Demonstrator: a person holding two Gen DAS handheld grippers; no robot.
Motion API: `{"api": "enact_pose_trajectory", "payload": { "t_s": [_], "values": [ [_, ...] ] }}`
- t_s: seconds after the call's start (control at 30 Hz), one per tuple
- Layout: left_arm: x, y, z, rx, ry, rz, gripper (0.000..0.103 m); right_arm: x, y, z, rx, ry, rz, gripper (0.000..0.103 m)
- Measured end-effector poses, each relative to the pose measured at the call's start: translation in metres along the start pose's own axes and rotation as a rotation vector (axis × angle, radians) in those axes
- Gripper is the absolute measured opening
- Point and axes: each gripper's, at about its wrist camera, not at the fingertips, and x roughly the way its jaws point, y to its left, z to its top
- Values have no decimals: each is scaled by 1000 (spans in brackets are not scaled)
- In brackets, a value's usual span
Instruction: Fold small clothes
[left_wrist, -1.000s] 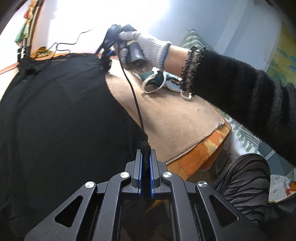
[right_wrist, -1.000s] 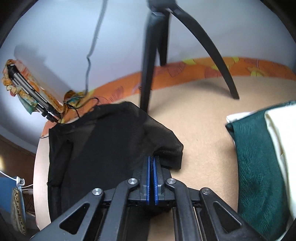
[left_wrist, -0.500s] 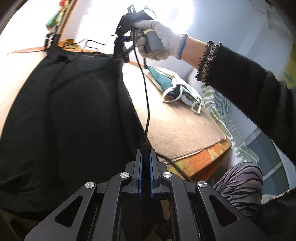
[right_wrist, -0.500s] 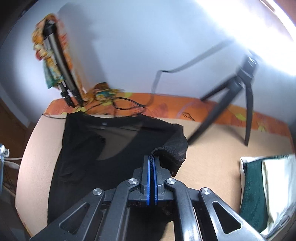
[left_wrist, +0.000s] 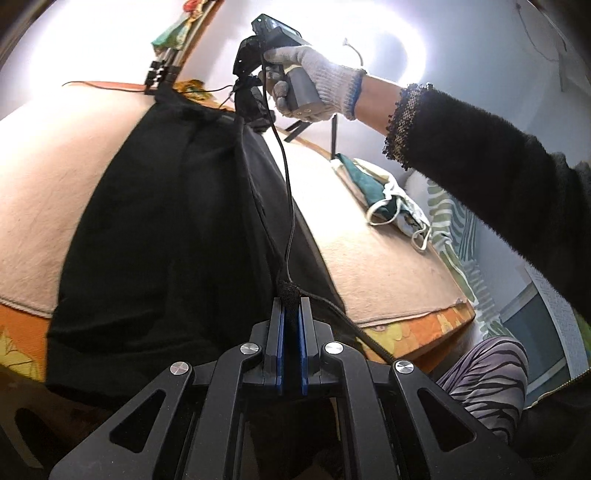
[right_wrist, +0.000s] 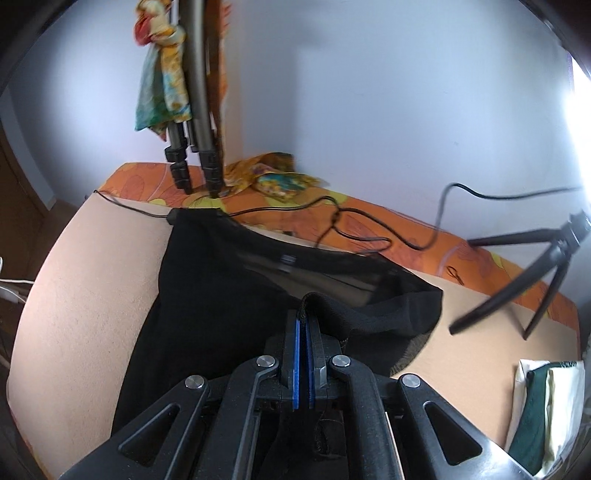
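Gripping black garment (left_wrist: 166, 221) hems: left tool (left_wrist: 290, 314), right tool (right_wrist: 303, 325), both clamped shut; cloth spread ahead over beige surface (right_wrist: 85, 295). Cable (left_wrist: 286, 192) crosses before left tool. Right view alone shows tripod (right_wrist: 517, 280); left view, folded pile (left_wrist: 384, 199).

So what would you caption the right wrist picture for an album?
Right gripper pinches the black garment by its edge above the beige bed cover, tripod beyond.

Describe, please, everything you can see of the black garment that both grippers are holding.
The black garment is thin, slightly sheer fabric, spread lengthwise over the beige cover. The left gripper is shut on its near edge; the right gripper pinches a hemmed edge, lifted into a fold. Its far end reaches the tripod legs. A black cable hangs above it.
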Motion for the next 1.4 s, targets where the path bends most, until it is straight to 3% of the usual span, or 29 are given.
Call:
{"api": "enact_pose_trajectory", "payload": {
  "t_s": [0.23, 0.33, 0.4, 0.47, 0.7, 0.83, 1.0, 1.13, 1.23, 1.4],
  "values": [
    [3, 9, -3, -20, 12, 16, 5, 24, 9, 1, 0, 28, -27, 0],
    [3, 9, -3, -9, 21, 26, 5, 29, 5, -1, 13, 36, 1, 1],
    [2, 8, -2, -9, 32, 40, 9, 29, 1, -2, 38, 45, 73, 7],
    [-1, 7, -2, -13, 45, 61, 16, 18, -6, -3, 65, 14, 139, 44],
    [-32, 1, -5, 82, 35, 80, 23, -60, -39, -35, 80, -96, 216, 43],
    [-56, 8, -4, 124, 40, 104, 23, -107, -64, -88, 124, -97, 275, 43],
    [-75, 32, 7, 113, 51, 163, 23, -150, -81, -180, 152, -63, 319, 44],
    [-75, 57, 15, 47, 86, 187, 25, -166, -72, -258, 165, 13, 348, 44],
    [-70, 73, 17, -3, 125, 191, 37, -169, -60, -305, 166, 73, 375, 44],
    [-60, 83, 17, -49, 181, 173, 40, -166, -45, -348, 177, 138, 422, 44]
  ]
}}
